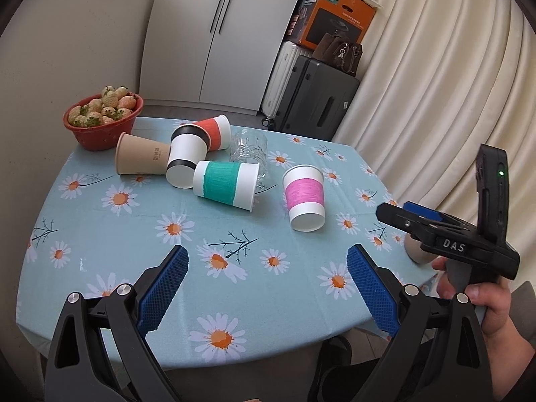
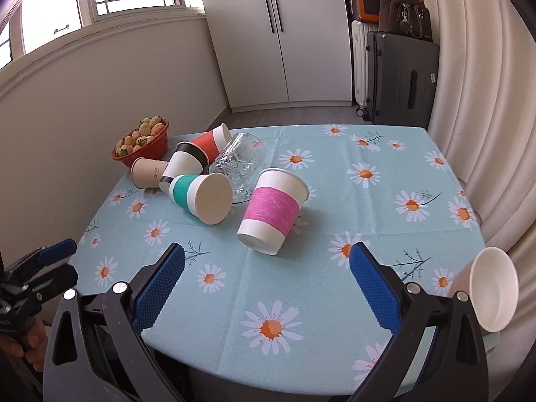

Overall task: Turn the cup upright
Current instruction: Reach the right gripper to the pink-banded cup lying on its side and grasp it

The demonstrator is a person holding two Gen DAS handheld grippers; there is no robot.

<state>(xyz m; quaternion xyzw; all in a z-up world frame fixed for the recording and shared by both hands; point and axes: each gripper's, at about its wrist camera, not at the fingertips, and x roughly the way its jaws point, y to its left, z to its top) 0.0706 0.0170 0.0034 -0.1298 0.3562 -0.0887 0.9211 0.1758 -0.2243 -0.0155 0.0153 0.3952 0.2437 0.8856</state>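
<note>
Nearest in each wrist view, both tools hang over the near edge of the tabletop (image 2: 335, 201), which is covered by a pale blue daisy cloth. The left gripper (image 1: 268, 268) has its jaws spread wide with nothing between the blue pads, and the right gripper (image 2: 266, 266) is spread the same way, also empty. At the right near corner a plain paper cup (image 2: 492, 291) lies on its side, its white mouth turned toward the right wrist camera; in the left view it is mostly hidden behind the right tool. Further in, near the middle, the pink-banded cup (image 2: 269, 211) lies tipped over on the cloth, base toward the grippers and rim pointing away. Just left of it lies the green-banded cup (image 2: 201, 197), also on its side. Behind that, a clear glass tumbler (image 2: 239, 162) lies tipped, close against a black-banded cup (image 2: 186, 164), an orange-red cup (image 2: 211, 142) and a tan cup (image 2: 147, 172), all toppled in one cluster. At the far left edge sits a red bowl of pale strawberries (image 2: 142, 142).
</note>
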